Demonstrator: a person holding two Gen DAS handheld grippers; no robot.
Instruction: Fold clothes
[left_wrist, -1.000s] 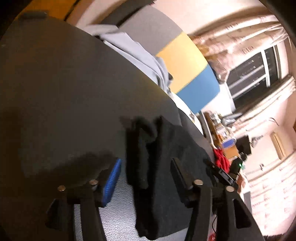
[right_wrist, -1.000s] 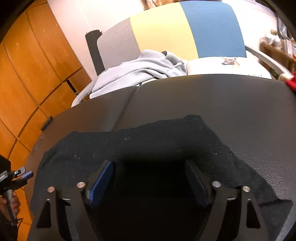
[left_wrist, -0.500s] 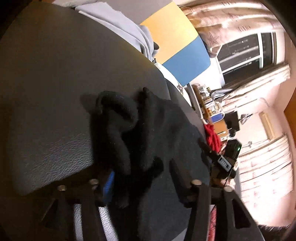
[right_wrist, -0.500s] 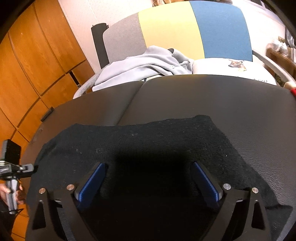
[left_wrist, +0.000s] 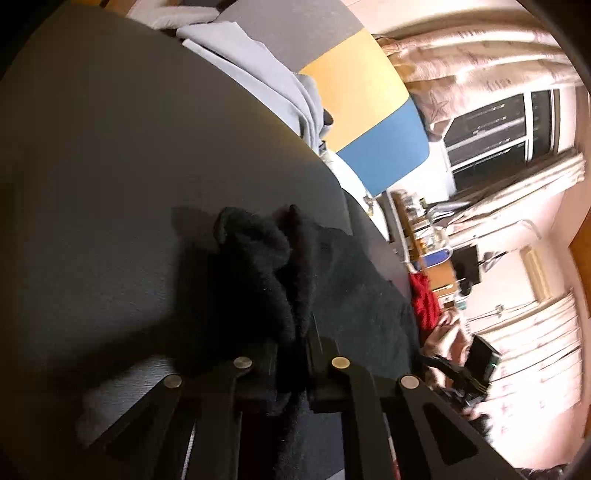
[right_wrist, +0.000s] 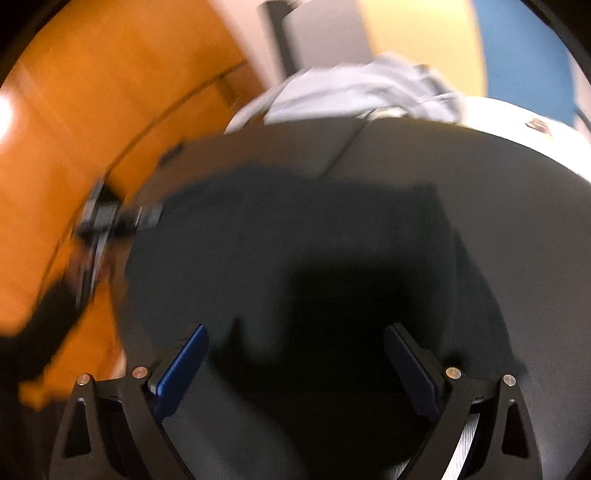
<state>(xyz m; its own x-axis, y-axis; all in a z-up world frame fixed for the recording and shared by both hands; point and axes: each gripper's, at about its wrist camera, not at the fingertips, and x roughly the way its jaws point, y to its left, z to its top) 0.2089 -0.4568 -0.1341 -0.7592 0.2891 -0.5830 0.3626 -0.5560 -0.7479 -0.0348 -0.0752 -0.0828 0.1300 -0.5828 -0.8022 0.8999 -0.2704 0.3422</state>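
While the left gripper is closing its jaws on a bunched ridge of the black garment — the cloth rises straight ahead of its fingers and spreads off to their right over the dark table — the bite looks best kept deep enough to catch the whole thickness of the fold, so no layer slips out when it lifts. To the right, the right gripper hangs wide above the same garment with nothing between its blue pads; it probably needs a matching edge before the cloth is carried over, though blur hides that edge.
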